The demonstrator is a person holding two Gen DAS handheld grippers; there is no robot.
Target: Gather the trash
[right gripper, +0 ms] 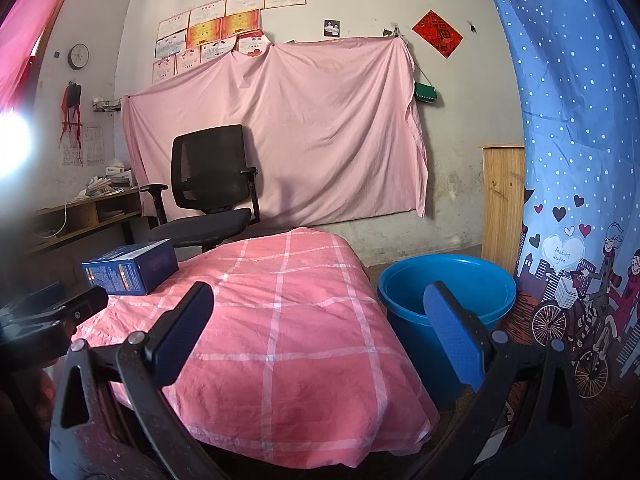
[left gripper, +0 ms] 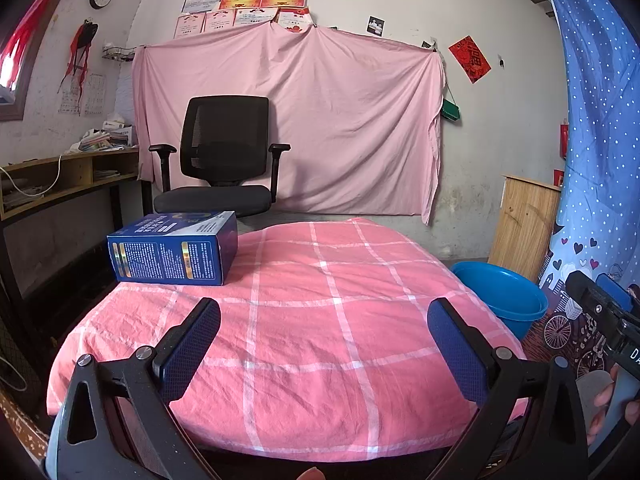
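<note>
Broadly, a pink sheet pinned across the back wall [left gripper: 320, 120] fills the far side, with a black mesh office chair [left gripper: 224, 152] in front of it. Nearer lies a table draped in pink cloth with white checks [left gripper: 320, 320]. Beside its right edge, on the floor, stands a round blue plastic basin [right gripper: 448, 292]. A dark blue printed cardboard box [left gripper: 172, 252] rests on the cloth's far left corner. Both the left gripper [left gripper: 324, 344] and right gripper [right gripper: 320, 332] hover spread wide, holding nothing.
</note>
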